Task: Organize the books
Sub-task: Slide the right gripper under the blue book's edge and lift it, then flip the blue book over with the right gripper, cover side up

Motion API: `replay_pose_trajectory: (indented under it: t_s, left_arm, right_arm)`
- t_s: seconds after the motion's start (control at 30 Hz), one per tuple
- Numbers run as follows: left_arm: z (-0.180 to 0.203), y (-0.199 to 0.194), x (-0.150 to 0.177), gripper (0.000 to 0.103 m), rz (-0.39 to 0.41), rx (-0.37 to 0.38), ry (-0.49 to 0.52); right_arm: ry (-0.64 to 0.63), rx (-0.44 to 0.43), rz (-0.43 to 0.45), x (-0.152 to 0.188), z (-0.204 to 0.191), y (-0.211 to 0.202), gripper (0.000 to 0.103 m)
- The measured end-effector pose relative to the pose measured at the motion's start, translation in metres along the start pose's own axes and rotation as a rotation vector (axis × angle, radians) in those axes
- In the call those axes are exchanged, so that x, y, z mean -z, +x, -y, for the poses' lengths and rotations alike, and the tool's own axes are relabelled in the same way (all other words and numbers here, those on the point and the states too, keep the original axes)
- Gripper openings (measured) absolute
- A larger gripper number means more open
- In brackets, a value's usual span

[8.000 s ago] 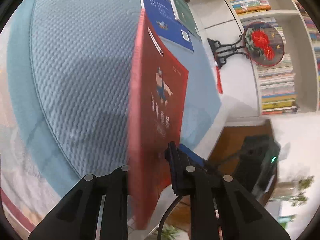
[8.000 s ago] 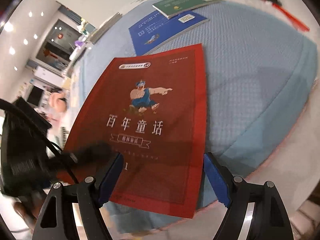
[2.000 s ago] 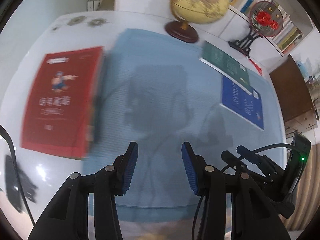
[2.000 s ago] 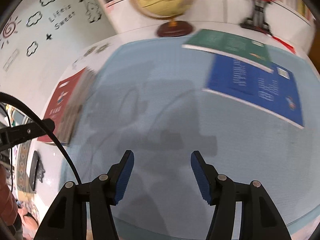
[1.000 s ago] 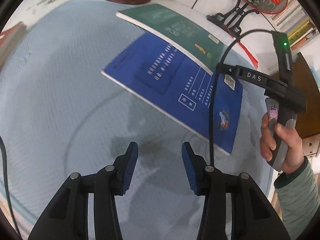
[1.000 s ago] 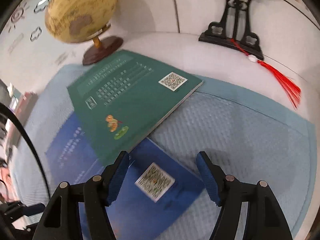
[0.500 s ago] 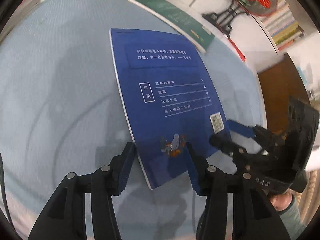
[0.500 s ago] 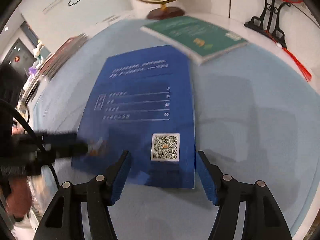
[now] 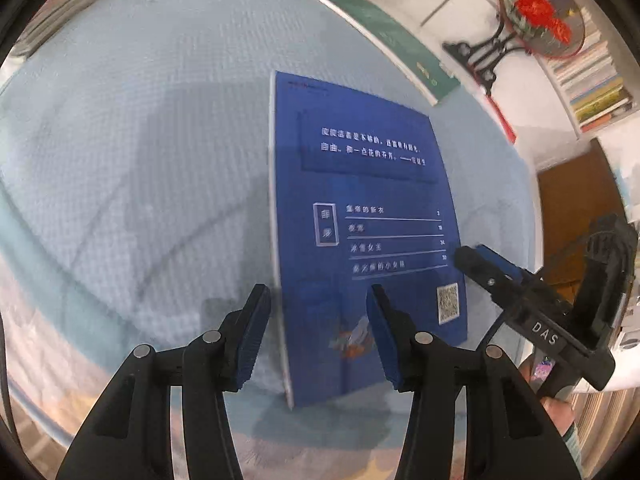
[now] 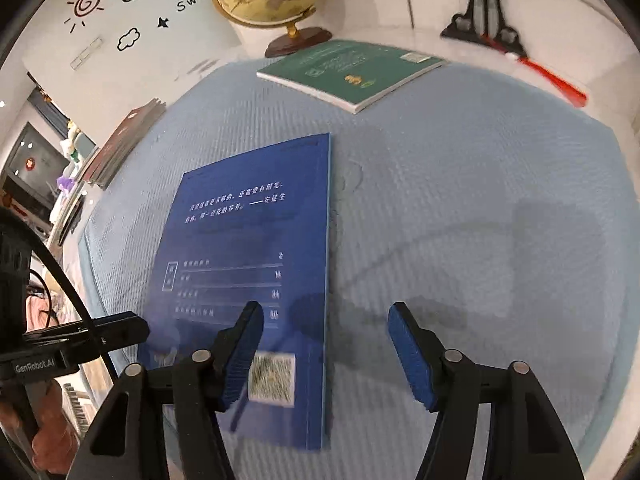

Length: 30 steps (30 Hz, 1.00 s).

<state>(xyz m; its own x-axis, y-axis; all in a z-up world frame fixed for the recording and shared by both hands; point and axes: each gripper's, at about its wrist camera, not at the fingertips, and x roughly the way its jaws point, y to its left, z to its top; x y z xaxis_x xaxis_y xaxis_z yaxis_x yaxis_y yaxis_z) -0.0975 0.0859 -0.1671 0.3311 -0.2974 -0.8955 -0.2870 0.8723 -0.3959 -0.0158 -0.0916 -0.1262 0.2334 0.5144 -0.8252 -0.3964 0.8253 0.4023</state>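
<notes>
Both tongs (image 9: 318,330) astride blue book's (image 9: 372,216) edges

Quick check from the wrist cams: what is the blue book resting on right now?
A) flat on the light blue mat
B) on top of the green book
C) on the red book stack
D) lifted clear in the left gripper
A: the blue book lies flat on the light blue mat, apart from the green book farther back.
</notes>
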Motion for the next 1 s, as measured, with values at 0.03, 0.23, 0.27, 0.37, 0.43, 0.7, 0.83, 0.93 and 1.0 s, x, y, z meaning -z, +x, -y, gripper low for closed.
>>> replay_pose_trajectory:
  t_s: [0.03,0.23,0.27,0.37,0.43,0.7,0.83,0.93,1.0]
  left_arm:
    - [0.003,0.006,-0.004,0.046,-0.016,-0.026,-0.009]
    - [0.023,0.011,-0.008,0.046,-0.018,-0.082,-0.006]
    - [0.028,0.014,-0.011,0.046,-0.019,-0.071,-0.003]
    - [0.038,0.016,-0.013,0.046,-0.031,-0.017,0.007]
    - [0.047,0.016,-0.013,0.046,-0.048,0.059,0.020]
    - [0.044,0.043,-0.019,0.046,-0.136,0.253,-0.003]
    - [0.038,0.041,-0.020,0.046,-0.145,0.276,0.010]
    - [0.037,0.040,-0.021,0.046,-0.154,0.289,0.026]
    - [0.037,0.034,-0.017,0.046,-0.155,0.270,0.062]
  right_arm:
    - [-0.007,-0.004,0.004,0.000,-0.002,0.002,0.055]
    - [-0.024,-0.091,-0.036,0.006,0.003,-0.001,0.051]
    - [-0.008,-0.114,-0.043,0.006,0.009,-0.004,0.051]
    - [0.056,-0.226,-0.035,-0.004,0.032,-0.026,0.051]
    - [0.014,-0.250,0.002,-0.012,0.032,-0.051,0.051]
    - [0.069,-0.407,0.076,-0.032,0.038,-0.055,0.064]
    - [0.194,-0.421,0.023,-0.031,0.053,-0.025,0.063]
    - [0.219,-0.468,0.047,-0.032,0.048,-0.038,0.063]
    - [0.180,-0.471,0.072,-0.039,0.031,-0.057,0.062]
